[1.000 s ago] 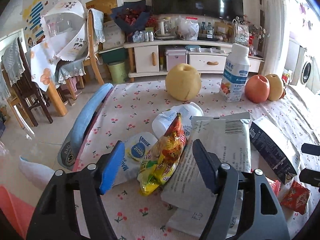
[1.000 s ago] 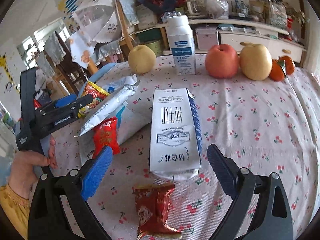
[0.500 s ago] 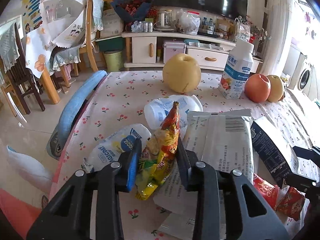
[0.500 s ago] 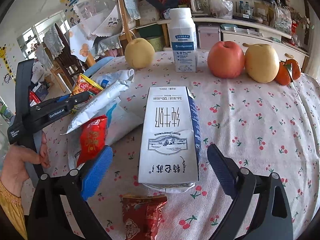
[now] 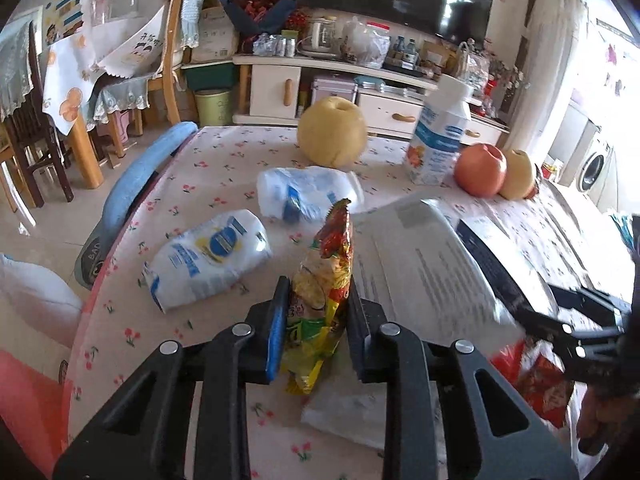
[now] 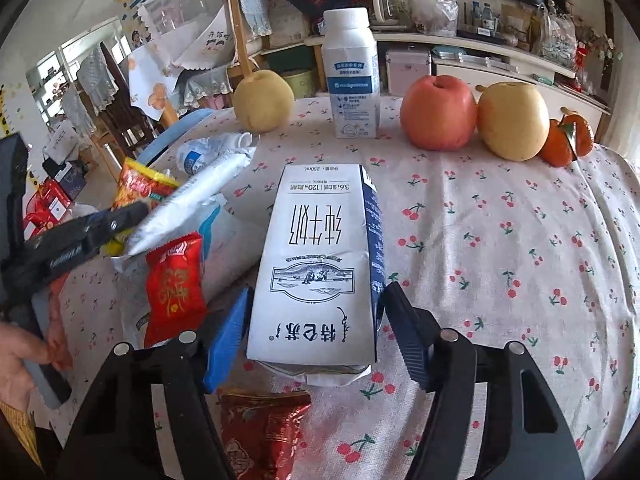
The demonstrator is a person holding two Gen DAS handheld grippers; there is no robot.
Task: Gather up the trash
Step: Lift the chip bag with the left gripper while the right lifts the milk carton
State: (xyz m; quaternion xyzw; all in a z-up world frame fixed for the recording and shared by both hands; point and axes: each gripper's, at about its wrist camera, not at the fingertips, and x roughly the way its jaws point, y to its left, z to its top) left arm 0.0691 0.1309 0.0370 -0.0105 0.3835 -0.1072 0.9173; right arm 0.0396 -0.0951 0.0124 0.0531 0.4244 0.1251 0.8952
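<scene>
Yellow and red foil crinkles between the pads of the left gripper (image 5: 314,322), which a second ago stood wide around the snack wrapper (image 5: 322,292) and has now pinched shut on its lower half. That wrapper stands on end on the cherry-print tablecloth (image 6: 500,240), long axis running from 6 to 12 o'clock in the left wrist view, its red crimped tip at 12 leaning slightly toward 1. One piece of trash looks secured and ready to lift away.

The right gripper (image 6: 316,332) has just been closing as well: its jaws, wide apart half a second ago, now flank the near end of the flattened milk carton (image 6: 320,264), the blue pad against its left edge and the black pad at its right edge or just shy of it; I cannot tell whether it presses yet. The carton lies flat, long axis from 6 to 12 o'clock in the right wrist view, its crushed top toward the gripper at 6.

More trash waits: a red packet (image 6: 174,280) at 9 o'clock of the carton and a dark red wrapper (image 6: 260,432) at 6.
</scene>
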